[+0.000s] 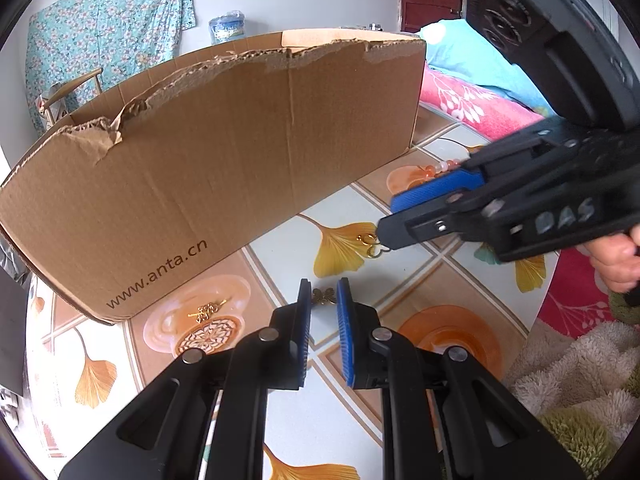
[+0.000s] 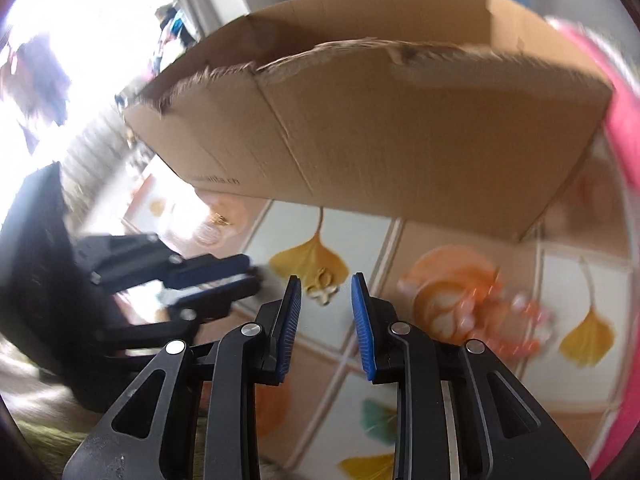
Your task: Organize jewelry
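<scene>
While both grippers hang slack-jawed, nothing gripped, pick-up step is on: left gripper (image 1: 324,296) frames a small bronze charm (image 1: 323,295) mid-tabletop (image 1: 280,252), right gripper (image 2: 325,292) over gold hoops (image 1: 370,245) nearby; next needs lowering, pinching, carrying to cardboard box (image 1: 224,152).

Home bedroom: bed (image 1: 472,100), floral curtain (image 1: 108,32)

Inside of the torn brown cardboard box (image 1: 224,160) hidden behind its near wall. Pink and white bead string (image 1: 444,168) partly covered by the black right gripper with blue pads (image 1: 386,220); length impossible to tell. Small bronze filigree piece (image 1: 323,296) too small to identify. Right wrist view smeared: beads (image 2: 516,312) reduced to streaks, box lettering (image 2: 216,179) unreadable. Hand (image 1: 618,256) cut off at the picture's edge.
</scene>
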The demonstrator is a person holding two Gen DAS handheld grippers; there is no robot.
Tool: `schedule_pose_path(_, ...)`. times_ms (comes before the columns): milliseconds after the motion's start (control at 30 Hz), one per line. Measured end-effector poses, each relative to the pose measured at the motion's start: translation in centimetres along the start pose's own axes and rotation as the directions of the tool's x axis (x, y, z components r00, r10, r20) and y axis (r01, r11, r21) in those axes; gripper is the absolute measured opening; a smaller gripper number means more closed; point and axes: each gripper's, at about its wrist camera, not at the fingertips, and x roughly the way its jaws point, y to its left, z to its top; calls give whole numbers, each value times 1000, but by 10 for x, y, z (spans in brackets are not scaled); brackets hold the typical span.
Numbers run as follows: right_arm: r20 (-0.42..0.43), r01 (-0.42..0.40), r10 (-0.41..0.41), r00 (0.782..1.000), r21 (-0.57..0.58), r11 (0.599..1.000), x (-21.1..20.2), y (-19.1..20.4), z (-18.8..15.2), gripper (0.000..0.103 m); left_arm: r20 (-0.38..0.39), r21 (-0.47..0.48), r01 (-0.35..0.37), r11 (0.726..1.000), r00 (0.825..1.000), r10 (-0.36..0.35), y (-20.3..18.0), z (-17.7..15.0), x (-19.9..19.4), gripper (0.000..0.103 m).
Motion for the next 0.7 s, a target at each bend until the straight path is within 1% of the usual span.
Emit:
schedule_pose_path(67, 1, 19, -19, 1000, -79, 997, 3, -1, 0, 26, 1, 3, -3, 1000, 1000, 3, 0, -1, 0, 13)
schedule_pose_path(167, -14, 8, -11, 1000, -188, 982, 10, 5, 1, 26, 2, 1, -1, 1000, 1000, 1, 0, -1, -1, 13)
schedule_pose_path(267, -32, -16, 8, 999, -268, 963, 13, 8, 3, 26, 4, 0, 0, 1000, 1000, 0, 0, -1, -1, 13)
schedule_pose_path(367, -55, -24, 6, 998, -340, 940, 21, 14, 4, 26, 3, 0, 0, 1000, 1000, 0, 0, -1, -1, 13)
schedule_pose_path(567, -104, -45, 0, 995, -434, 900, 31, 23, 10, 26, 3, 1, 1, 1000, 1000, -1, 0, -1, -1, 13)
schedule_pose_path(633, -126, -58, 1, 992, -450, 891, 40, 32, 14, 26, 4, 0, 2, 1000, 1000, -2, 0, -1, -1, 13)
schedule_pose_path(700, -145, -65, -3, 989, -460, 885, 40, 34, 17, 25, 4, 0, 2, 1000, 1000, -2, 0, -1, -1, 13)
